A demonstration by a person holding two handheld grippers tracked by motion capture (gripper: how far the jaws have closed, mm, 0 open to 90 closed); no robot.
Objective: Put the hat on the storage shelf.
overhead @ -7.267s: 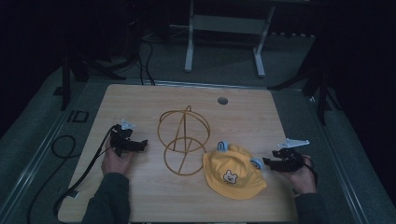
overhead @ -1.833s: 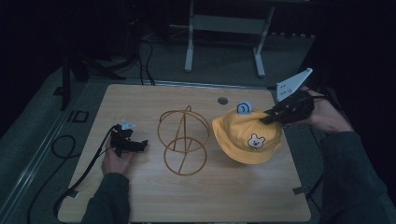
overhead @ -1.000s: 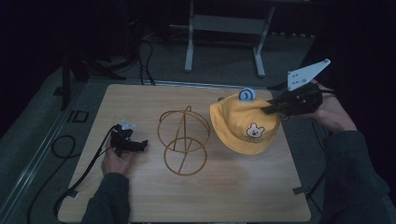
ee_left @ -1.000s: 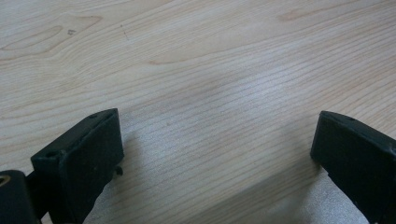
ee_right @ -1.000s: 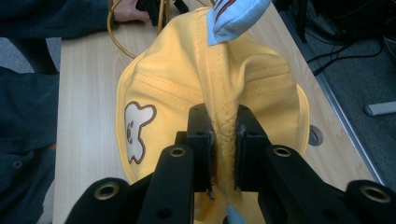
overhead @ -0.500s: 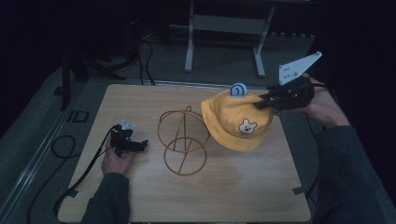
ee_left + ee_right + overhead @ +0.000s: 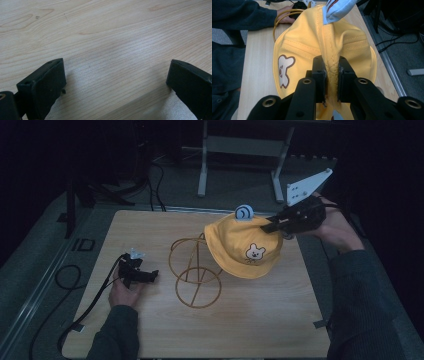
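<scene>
The right gripper (image 7: 329, 75) is clamped on a pinched fold of the yellow hat (image 7: 243, 246), holding it aloft just beside the wire stand (image 7: 195, 270), probably to drape it over. The left gripper (image 7: 136, 272), jaws apart, rests idle on the table (image 7: 150, 330).

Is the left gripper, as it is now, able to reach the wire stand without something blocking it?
Probably yes. The left gripper rests on the table with its jaws open, and bare wood lies between it and the wire stand. The yellow hat, pinched in the right gripper, hangs on the stand's far side.
</scene>
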